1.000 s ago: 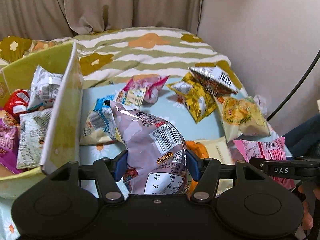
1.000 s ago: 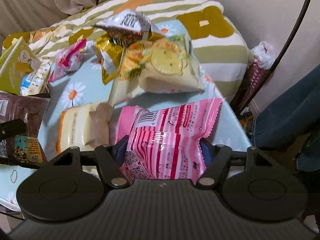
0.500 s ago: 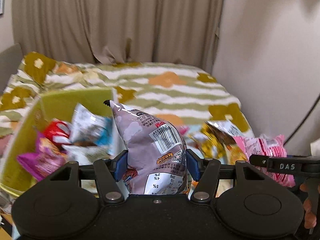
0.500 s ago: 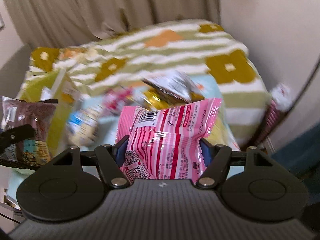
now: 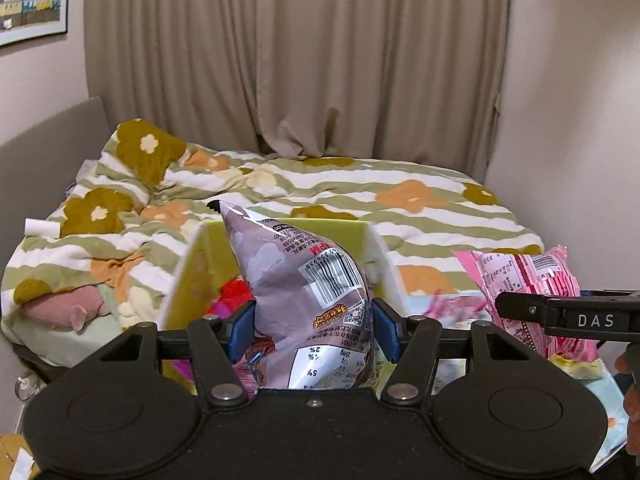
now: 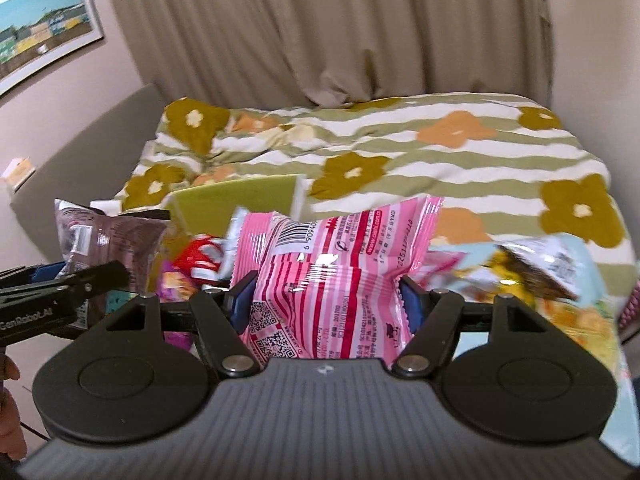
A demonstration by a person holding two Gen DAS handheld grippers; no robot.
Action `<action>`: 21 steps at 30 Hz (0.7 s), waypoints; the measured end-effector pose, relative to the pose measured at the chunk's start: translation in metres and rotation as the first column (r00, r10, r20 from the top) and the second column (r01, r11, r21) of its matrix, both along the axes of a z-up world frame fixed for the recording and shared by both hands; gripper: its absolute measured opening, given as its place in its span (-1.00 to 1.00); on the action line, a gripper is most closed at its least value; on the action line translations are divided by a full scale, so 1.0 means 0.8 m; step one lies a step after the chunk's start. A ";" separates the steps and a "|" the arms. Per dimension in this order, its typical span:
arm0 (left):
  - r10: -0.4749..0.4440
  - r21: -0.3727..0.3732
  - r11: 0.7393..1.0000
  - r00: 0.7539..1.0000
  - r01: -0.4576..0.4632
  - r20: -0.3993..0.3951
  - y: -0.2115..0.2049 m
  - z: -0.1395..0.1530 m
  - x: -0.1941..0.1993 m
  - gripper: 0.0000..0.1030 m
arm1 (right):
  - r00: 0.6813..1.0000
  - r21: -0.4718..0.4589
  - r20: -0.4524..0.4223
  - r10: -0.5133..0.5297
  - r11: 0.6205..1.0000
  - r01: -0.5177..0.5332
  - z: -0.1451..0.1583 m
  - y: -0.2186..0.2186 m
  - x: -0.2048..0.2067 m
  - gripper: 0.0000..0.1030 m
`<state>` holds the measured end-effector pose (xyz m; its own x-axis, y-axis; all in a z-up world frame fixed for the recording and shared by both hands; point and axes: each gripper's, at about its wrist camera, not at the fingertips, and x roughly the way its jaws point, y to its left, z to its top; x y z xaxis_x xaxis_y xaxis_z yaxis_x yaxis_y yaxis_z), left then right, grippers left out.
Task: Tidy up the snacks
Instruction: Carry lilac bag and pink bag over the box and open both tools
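Both jaws clamp snack bags, left gripper on the purple bag, right gripper on the pink packet; released short of the yellow-green box ahead, either could miss.

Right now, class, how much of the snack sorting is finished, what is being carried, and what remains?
Done: several packets already lie in the yellow-green box. In hand: the left gripper clamps a purple bag; the right gripper clamps a pink striped packet. Left: loose snacks beside the box.
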<state>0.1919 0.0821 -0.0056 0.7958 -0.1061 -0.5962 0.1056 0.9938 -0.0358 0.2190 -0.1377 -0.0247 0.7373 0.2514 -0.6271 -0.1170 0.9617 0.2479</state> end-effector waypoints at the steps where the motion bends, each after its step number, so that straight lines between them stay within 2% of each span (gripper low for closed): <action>1: 0.001 -0.006 1.000 1.000 -0.001 -0.008 0.013 -0.003 0.004 0.26 | 1.000 0.001 -0.003 0.006 1.000 -0.006 0.000 0.013 0.005 0.65; 5: -0.022 -0.047 0.999 0.999 0.020 -0.048 0.053 -0.024 0.024 0.27 | 1.000 -0.010 -0.017 0.016 1.000 -0.016 -0.005 0.059 0.017 0.65; 6: -0.033 -0.053 0.998 0.998 0.030 -0.056 0.061 -0.030 0.029 0.34 | 1.000 -0.013 -0.022 0.017 1.000 -0.017 -0.007 0.070 0.021 0.65; 7: -0.041 -0.049 0.998 0.997 0.038 -0.065 0.065 -0.034 0.031 0.43 | 0.999 -0.016 -0.028 0.015 1.000 -0.015 -0.010 0.079 0.024 0.65; 9: -0.039 -0.017 0.999 0.997 0.038 -0.069 0.071 -0.044 0.034 0.93 | 0.999 -0.023 -0.045 0.011 1.000 -0.012 -0.016 0.090 0.027 0.65; 10: -0.038 -0.012 0.999 0.997 0.038 -0.060 0.074 -0.047 0.031 0.97 | 0.999 -0.026 -0.052 0.010 1.000 -0.012 -0.019 0.096 0.029 0.65; 16: -0.023 -0.094 0.995 0.995 0.014 -0.096 0.100 -0.055 0.018 1.00 | 0.997 -0.048 -0.077 0.011 0.999 -0.015 -0.028 0.113 0.028 0.65; 21: 0.015 -0.118 0.993 0.995 -0.027 -0.098 0.111 -0.053 0.003 1.00 | 0.996 -0.054 -0.081 0.037 0.998 -0.042 -0.032 0.122 0.027 0.66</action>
